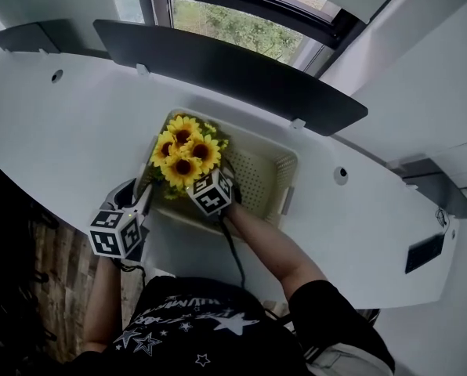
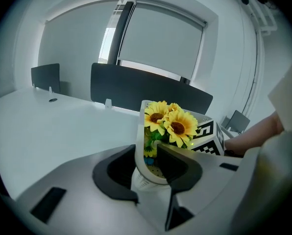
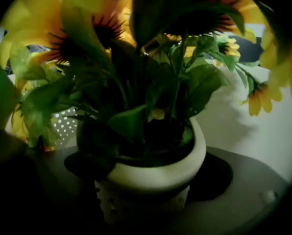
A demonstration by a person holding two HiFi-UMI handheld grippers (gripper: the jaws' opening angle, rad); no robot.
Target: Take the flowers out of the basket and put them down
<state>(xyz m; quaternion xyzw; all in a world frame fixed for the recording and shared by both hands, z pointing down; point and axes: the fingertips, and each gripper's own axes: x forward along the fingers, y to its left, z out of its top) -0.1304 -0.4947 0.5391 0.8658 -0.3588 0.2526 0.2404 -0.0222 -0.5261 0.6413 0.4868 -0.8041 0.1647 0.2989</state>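
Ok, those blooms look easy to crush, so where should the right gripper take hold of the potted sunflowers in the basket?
The white pot, across its body just under the bulging rim, coming in low inside the basket from the person's side, beneath the leaves. The rim is wider than the body, so it should catch on the jaws; the sunflowers overhang the top.

No readable text, brand, number or sign anywhere. Black shirt point(image 1: 188, 319) at the bottom of the head view: one line of white letters across the chest with white stars around it, too small and blurred to read. Left gripper point(image 1: 142, 202) and right gripper point(image 1: 204, 180) each carry a cube with square black-and-white coded markers, pattern only, no letters or digits. Tabletop point(image 1: 53, 124) unmarked.
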